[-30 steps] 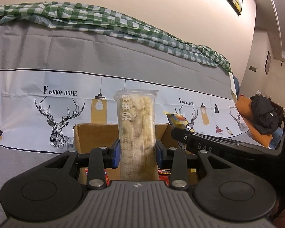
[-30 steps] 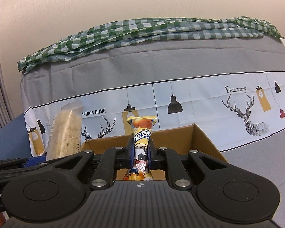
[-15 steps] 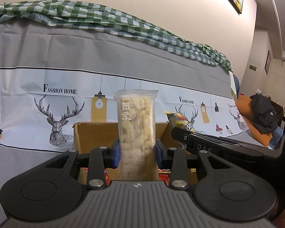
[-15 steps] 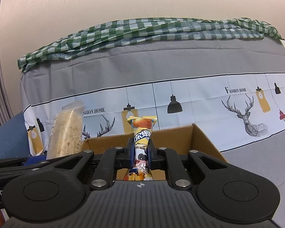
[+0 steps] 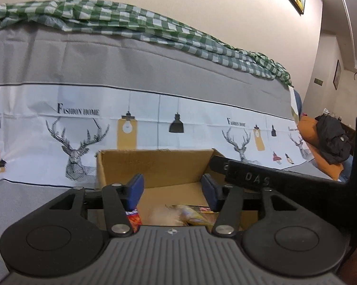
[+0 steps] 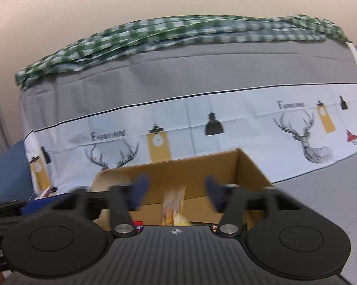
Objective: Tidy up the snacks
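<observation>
- Left hand-held gripper (image 5: pixel 172 191): jaws are now spread wide with nothing held; half a second ago the pale rice-cracker packet was clamped upright between them.
- Pale packet (image 5: pixel 165 215) is now seen, blurred, lying in the cardboard box (image 5: pixel 154 163) below the jaws; a release is judged to have just been made.
- Right hand-held gripper (image 6: pixel 176 190): jaws also spread wide and empty, blurred by motion; the orange-yellow packet was gripped half a second ago.
- Orange-yellow packet (image 6: pixel 173 201) is caught as a vertical smear between the open jaws, over the box interior; it is judged to be mid-drop, landing not confirmed.
- Task meaning: two snacks are judged delivered to the box together; both grippers are freed for the next pick.
- Counts: one cardboard box; two hand-held grippers; in the box, at least three packets can be told in the left wrist view: the pale one, a yellow one (image 5: pixel 195 216), and a red one (image 5: pixel 133 218) at the left pad. An exact total cannot be told, since the box floor is hidden by the gripper body.
- The surface under the box is covered by a grey and white deer-print cloth (image 5: pixel 78 142).
</observation>
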Demonstrator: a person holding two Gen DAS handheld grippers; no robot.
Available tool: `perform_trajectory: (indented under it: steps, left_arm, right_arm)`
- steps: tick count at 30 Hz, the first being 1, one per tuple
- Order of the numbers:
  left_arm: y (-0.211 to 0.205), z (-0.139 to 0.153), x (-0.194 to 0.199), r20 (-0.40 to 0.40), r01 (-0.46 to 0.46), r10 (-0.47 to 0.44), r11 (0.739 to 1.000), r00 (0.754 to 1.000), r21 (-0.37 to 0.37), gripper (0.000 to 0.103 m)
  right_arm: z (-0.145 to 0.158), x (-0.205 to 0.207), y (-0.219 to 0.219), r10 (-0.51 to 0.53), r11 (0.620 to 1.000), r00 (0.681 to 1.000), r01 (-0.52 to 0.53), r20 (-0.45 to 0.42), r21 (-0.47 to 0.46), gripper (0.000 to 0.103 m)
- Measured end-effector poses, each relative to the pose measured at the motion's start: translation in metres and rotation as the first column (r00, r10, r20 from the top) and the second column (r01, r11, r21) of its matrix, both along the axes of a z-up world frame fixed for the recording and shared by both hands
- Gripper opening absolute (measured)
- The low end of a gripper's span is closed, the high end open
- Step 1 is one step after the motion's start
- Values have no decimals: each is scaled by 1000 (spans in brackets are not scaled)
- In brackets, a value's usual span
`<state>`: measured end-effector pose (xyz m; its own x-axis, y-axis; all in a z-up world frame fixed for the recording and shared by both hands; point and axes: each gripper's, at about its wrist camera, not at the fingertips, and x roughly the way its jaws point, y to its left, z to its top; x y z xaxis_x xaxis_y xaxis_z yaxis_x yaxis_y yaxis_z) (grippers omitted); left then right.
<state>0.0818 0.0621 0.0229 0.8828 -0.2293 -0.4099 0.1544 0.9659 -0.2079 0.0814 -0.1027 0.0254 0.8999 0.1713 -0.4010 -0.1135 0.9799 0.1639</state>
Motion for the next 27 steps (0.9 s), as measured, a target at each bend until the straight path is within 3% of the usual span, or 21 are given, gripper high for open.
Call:
perform_trajectory:
  steps: [2,6,8,10,14,18,21,25,27]
  left_arm:
    - [2,0,-5,9,-17,17,1000,1000,9,62]
    - [9,7,-21,28,-55,55,998,998,-5,80]
    - [12,14,-34,42,-68,69,998,997,-7,83]
    - [16,24,-48,46,-86,87,996,995,-31,85]
    - [12,38,-72,0,-148,148,989,989,-21,87]
    - [7,41,-98,-86,-254,255,967,963,17,91]
    - [2,35,-113,-179,-271,269,963,946,19,103]
    - [-6,8,-134,-271,-267,255,964,928,-5,103]
    - [-13,-6,-140,-312,-263,257,965,915,22,103]
  right_arm:
    - [0,2,-3,-7,1000,1000,8,-11,18,66]
    - [3,-1,-3,-8,999,1000,9,-17,31,67]
    - [9,-5,-6,7,999,1000,-6,-23,51,74]
    - [17,-10,-11,43,997,998,-40,-41,67,92]
    - [47,-25,-32,87,994,995,-82,-58,72,102]
    - [62,-64,-55,69,996,996,-66,-64,53,102]
    - [52,-99,-70,42,999,995,-39,-93,35,102]
    - [11,-129,-77,-23,1000,988,22,-156,-11,102]
    - [-4,-127,-75,-35,999,973,26,-228,-41,102]
